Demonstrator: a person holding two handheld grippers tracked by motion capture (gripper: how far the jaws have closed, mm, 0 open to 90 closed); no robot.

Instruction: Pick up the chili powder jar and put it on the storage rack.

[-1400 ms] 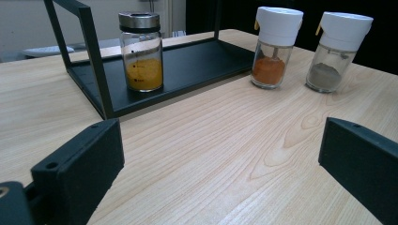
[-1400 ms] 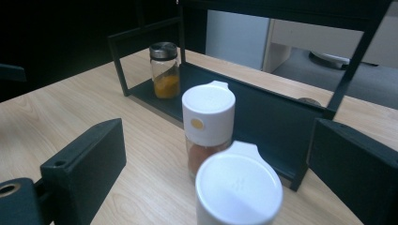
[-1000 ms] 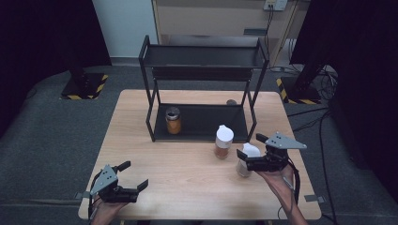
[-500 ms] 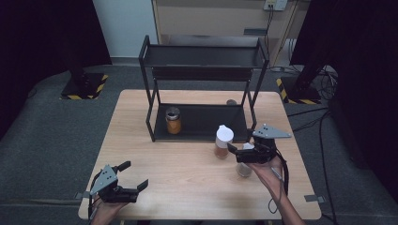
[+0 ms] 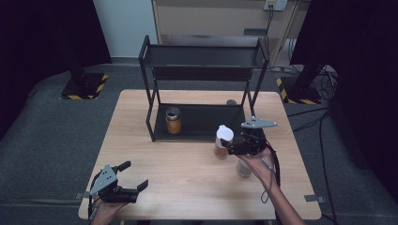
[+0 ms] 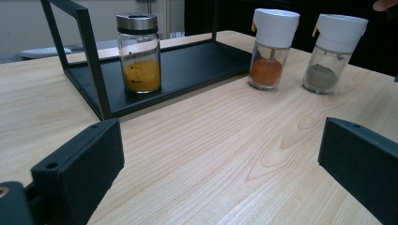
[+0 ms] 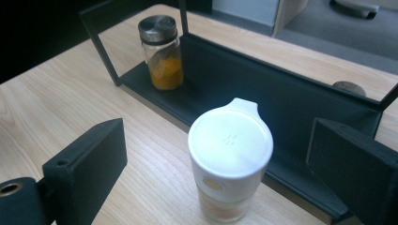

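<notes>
The white-capped orange spice jar (image 5: 222, 141) is standing on the worktop (image 5: 187, 173) just before the black rack (image 5: 202, 84). The right gripper (image 5: 231, 149), having advanced from the grey-powder jar (image 5: 243, 168), is hovering spread wide around its cap. The left gripper (image 5: 135, 177) is resting spread. No legible labels.

I see the white-capped shaker (image 7: 230, 176) standing upright on the bare wooden table, just in front of the black rack's lower shelf. It is a clear jar under a tall white flip-top lid, whose small spout tab points toward the rack (in the left gripper view (image 6: 272, 47) orange-red powder fills its lower part). Its lid is closed. From above (image 5: 223, 140) it stands apart from the rack's edge.
</notes>
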